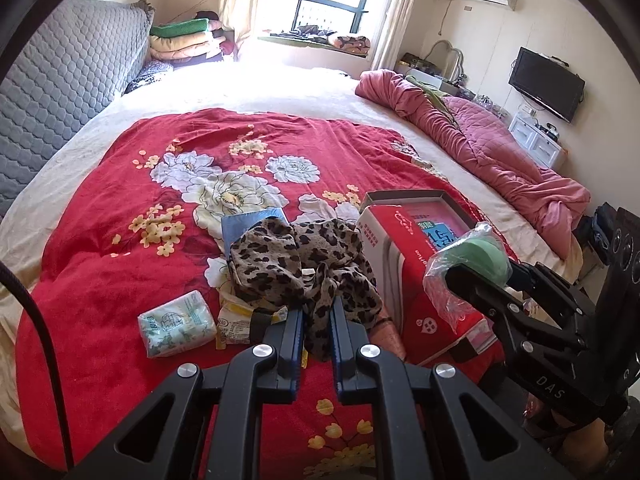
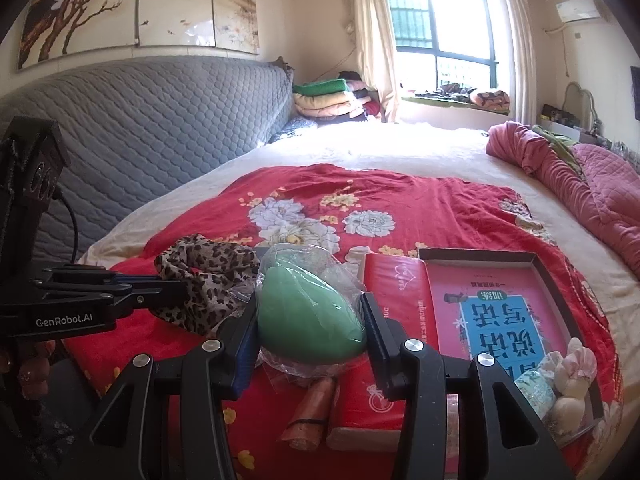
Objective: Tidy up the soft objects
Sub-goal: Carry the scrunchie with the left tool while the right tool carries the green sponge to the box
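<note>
We hold a leopard scarf in our left gripper, whose two blue pads are pinched tight on the cloth. The scarf hangs in a bunch above the red blanket, near the blanket's front edge. Our right gripper squeezes a green soft thing wrapped in a clear bag, with one pad pressed on each side of it. It is up in the air, just in front of a red box. The box sits on the right side of the blanket, and its open tray has a pink and blue book inside. Some small soft things lie in the near right corner of the tray. Under the scarf we see a blue pack and a yellow packet on the blanket. A white and green tissue pack lies left of them, a bit apart. The blanket is spread on a big bed with a grey headboard on the left. A pink quilt is bunched up along the bed's right edge.
</note>
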A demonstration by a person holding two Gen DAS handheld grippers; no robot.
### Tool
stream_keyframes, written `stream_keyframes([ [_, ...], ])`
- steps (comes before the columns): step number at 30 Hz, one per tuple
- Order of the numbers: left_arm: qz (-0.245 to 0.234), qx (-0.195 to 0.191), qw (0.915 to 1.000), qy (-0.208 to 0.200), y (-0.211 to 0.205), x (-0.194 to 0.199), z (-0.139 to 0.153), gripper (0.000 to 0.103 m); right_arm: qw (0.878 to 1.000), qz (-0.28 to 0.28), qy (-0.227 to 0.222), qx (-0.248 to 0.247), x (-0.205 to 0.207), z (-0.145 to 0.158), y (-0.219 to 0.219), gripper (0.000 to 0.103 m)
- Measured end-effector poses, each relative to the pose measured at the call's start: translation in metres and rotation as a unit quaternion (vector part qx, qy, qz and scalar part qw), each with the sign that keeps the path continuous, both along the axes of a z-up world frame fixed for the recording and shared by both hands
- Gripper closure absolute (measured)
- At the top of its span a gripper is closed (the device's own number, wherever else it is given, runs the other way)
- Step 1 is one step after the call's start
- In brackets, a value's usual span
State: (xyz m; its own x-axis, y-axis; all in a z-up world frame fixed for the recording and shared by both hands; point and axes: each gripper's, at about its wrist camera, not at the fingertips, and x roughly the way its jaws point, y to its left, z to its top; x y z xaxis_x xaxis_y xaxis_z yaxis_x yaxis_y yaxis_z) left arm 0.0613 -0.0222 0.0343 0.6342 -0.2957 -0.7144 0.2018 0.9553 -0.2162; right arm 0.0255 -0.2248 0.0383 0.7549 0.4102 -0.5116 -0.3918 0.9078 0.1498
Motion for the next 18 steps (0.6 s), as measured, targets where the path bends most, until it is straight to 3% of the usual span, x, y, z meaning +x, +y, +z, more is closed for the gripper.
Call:
stream_keyframes([
  [8, -0.011, 0.014, 0.9998, -0.009, -0.024, -0.002, 0.015, 0.091, 0.999, -0.027, -0.009, 0.028, -0.004, 0.012, -0.029, 0.054],
  [18, -0.032, 0.025, 0.9988, -0.028, -0.05, -0.007, 0.035, 0.091, 0.997, -0.067, -0.03, 0.028, -0.013, 0.023, -0.052, 0.054],
])
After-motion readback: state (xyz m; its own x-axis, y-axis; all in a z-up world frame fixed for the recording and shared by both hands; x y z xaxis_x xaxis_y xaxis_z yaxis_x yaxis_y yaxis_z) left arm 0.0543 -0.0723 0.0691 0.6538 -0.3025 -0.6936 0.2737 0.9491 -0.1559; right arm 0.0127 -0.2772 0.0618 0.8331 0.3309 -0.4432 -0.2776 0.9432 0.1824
